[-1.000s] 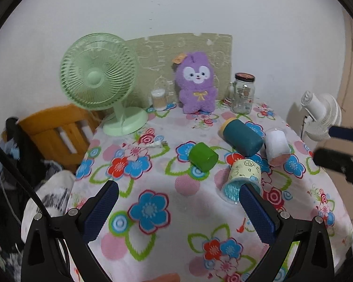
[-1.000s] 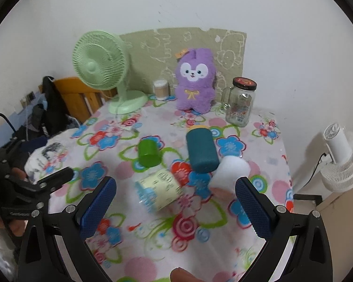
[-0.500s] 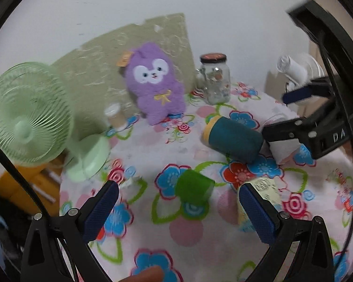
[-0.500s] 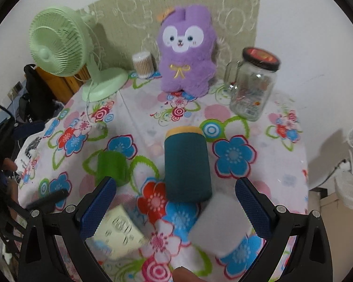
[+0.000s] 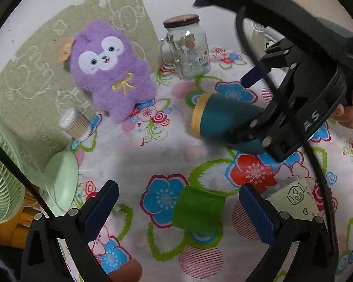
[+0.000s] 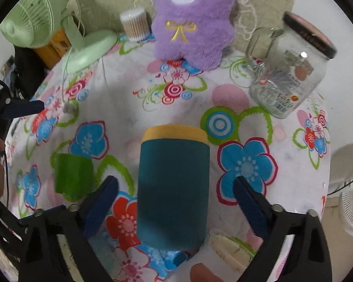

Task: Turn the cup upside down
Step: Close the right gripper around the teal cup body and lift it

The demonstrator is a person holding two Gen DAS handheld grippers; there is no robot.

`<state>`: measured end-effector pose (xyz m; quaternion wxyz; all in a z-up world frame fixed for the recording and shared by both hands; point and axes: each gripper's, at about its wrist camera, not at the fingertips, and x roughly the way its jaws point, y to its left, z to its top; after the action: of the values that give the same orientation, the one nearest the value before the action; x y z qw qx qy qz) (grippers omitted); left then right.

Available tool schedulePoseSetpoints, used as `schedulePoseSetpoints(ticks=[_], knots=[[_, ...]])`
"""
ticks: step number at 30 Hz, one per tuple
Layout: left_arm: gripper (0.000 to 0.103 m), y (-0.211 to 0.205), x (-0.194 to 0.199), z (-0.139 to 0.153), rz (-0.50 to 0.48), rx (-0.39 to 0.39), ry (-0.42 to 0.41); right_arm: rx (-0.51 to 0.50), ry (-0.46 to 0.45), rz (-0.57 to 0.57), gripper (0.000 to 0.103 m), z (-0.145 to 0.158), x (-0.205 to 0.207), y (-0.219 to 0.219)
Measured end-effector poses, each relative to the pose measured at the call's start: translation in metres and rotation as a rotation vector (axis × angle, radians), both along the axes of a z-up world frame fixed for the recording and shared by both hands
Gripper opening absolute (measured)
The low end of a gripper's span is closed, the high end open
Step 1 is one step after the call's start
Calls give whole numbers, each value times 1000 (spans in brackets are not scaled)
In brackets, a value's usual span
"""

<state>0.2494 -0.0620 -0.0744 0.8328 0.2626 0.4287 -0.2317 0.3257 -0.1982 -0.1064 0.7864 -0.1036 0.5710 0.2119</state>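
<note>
A teal cup (image 6: pixel 173 188) with a yellow rim lies on its side on the flowered tablecloth (image 6: pixel 134 103). My right gripper (image 6: pixel 176 202) is open, its two blue pads either side of the cup's body without touching it. In the left wrist view the teal cup (image 5: pixel 223 122) lies partly behind the right gripper's black frame. A small green cup (image 5: pixel 197 208) lies on its side between the pads of my open left gripper (image 5: pixel 183 211); it also shows in the right wrist view (image 6: pixel 73 176). A pale yellow printed cup (image 5: pixel 296 199) lies at the right.
A purple plush toy (image 6: pixel 193 21), a glass jar (image 6: pixel 287 70) with a dark lid, a tub of cotton swabs (image 6: pixel 135 24) and a green desk fan (image 6: pixel 33 16) stand along the back. A white cup (image 6: pixel 230 251) lies near the right gripper.
Both grippers have moved forward and down toward the table. The right now straddles the teal cup; the left now frames the green cup. Both stay open.
</note>
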Motion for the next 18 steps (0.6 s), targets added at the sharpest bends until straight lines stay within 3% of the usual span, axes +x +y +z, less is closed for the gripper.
schedulePoseSetpoints(ticks=[1,2,10,18], knots=[[103,-1,1,-2,-5,4,5,2,18,9,75,-4,2,0],[103,-2,1,-3,-6,8,7,6,39,14,72,-8,3,0],[103,-1,2,-8,13,-3,23,54,20,16,70,-5,-1,0],[103,13,-19,13,42,-44,2,95,-88,35,69,55,-33,9]])
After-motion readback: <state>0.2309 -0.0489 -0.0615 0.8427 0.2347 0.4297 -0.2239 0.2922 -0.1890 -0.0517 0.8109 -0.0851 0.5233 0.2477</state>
